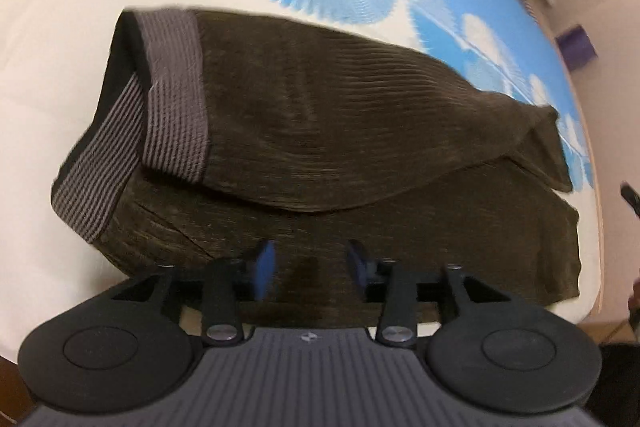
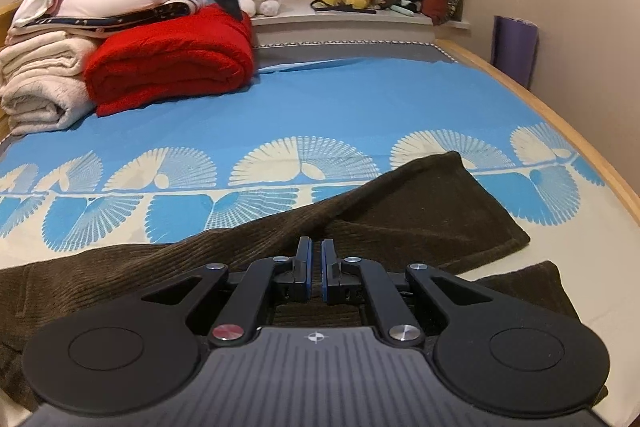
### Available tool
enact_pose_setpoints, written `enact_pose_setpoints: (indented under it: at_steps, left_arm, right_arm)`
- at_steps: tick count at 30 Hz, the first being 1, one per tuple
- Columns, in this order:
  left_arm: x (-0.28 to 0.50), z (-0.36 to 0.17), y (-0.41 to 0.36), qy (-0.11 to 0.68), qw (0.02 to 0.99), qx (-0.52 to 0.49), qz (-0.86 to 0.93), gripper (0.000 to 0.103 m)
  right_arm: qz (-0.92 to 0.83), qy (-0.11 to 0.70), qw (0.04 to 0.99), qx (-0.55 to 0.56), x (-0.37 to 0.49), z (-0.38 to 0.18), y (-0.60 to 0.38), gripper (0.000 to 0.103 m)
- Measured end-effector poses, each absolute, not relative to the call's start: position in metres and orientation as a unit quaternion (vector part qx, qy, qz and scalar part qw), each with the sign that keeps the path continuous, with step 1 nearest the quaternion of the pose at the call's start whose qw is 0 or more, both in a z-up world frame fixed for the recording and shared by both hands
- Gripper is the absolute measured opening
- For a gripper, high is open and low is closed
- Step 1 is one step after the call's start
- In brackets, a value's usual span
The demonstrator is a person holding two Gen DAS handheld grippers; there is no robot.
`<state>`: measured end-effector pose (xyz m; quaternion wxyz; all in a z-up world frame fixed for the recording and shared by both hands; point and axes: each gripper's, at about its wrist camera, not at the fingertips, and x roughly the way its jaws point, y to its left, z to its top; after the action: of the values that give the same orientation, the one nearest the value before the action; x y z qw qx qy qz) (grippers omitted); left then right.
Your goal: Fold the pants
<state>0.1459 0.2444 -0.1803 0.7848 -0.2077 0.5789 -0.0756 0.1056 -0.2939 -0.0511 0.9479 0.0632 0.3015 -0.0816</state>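
From the left wrist we see the brown corduroy pants (image 1: 320,131) lying folded on the bed (image 1: 60,27), one layer over the other, the grey striped waistband (image 1: 172,91) at the left end. Our left gripper (image 1: 310,267) hangs over the near edge of the pants, its jaws apart with only cloth beneath them.

From the right wrist, the pants (image 2: 400,211) spread across the bedsheet (image 2: 320,99), well in front of the red blanket (image 2: 168,63). Our right gripper (image 2: 316,263) sits over the pants; the jaws are nearly together, and we cannot tell whether cloth is pinched.
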Motion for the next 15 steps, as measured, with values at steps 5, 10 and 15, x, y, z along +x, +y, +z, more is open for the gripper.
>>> enact_pose_setpoints:
  at_steps: [5,10,15]
  left_arm:
    - [0.16,-0.203,0.275,0.576,0.762,-0.295,-0.015,0.06]
    - [0.173,-0.205,0.296,0.558,0.754,-0.343,0.048,0.061]
    - [0.176,-0.197,0.3,0.557,0.757,-0.33,0.087,0.039]
  right_arm:
    - [-0.083,0.309,0.938,0.134,0.115,-0.055,-0.309,0.004]
    - [-0.081,0.316,0.919,0.221,0.144,-0.066,-0.331,0.012]
    - [-0.085,0.327,0.895,0.291,0.191,-0.094,-0.352,0.026]
